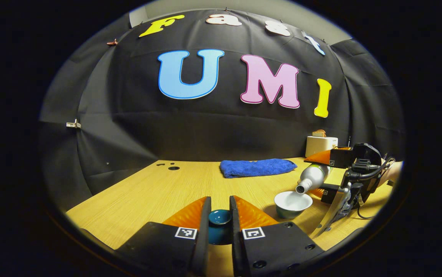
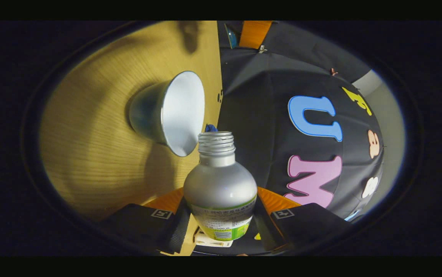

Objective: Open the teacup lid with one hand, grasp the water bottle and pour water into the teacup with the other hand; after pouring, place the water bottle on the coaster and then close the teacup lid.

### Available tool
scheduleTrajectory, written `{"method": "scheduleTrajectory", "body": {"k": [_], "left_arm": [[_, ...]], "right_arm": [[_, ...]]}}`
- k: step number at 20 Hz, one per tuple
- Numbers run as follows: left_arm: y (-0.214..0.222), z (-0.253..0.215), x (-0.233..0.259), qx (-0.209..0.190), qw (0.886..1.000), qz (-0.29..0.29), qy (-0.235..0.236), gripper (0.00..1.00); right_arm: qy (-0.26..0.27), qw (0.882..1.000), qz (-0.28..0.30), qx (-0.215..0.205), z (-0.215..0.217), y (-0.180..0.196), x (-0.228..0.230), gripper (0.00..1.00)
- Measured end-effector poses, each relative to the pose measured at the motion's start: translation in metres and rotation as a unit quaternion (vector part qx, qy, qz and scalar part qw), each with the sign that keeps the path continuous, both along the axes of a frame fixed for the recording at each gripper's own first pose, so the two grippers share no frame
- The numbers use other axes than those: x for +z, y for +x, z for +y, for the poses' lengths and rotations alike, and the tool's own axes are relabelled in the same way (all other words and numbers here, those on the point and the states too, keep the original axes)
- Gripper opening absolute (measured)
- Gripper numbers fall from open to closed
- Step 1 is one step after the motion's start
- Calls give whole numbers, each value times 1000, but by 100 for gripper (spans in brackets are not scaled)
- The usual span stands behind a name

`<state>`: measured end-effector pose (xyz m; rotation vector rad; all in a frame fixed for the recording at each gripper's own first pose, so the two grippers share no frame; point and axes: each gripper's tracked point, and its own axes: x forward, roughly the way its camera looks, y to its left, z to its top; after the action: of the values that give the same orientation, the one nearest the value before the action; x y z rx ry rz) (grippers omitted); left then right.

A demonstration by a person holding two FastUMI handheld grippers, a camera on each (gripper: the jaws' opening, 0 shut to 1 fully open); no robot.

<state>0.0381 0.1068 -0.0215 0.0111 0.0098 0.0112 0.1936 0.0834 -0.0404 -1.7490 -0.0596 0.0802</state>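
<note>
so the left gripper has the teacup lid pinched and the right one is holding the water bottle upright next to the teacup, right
Not quite: the water bottle is not upright. In the left gripper view the right gripper holds it tipped over, its open mouth down over the teacup. The rest stands: the left gripper has the teacup lid pinched between its fingers.

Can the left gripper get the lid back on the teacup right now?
Probably not yet. The left gripper holds the lid, but the water bottle, tilted in the right gripper, has its mouth right over the open teacup, blocking the way.
</note>
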Motion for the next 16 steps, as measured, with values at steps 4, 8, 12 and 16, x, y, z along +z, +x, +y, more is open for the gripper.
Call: {"method": "scheduleTrajectory", "body": {"k": [4, 8, 12, 16], "left_arm": [[-1, 0, -2, -1, 1000, 2, -4, 29], [-2, 2, -3, 0, 1000, 2, -3, 29], [-2, 1, -2, -1, 1000, 1, -2, 29], [-2, 2, -2, 0, 1000, 1, -2, 29]], "right_arm": [[-16, 1000, -8, 2, -2, 2, 5, 78], [-21, 1000, -12, 1, -3, 6, 11, 78], [-44, 999, -23, 8, 1, 8, 19, 78], [-61, 998, -28, 12, 2, 8, 22, 78]]}}
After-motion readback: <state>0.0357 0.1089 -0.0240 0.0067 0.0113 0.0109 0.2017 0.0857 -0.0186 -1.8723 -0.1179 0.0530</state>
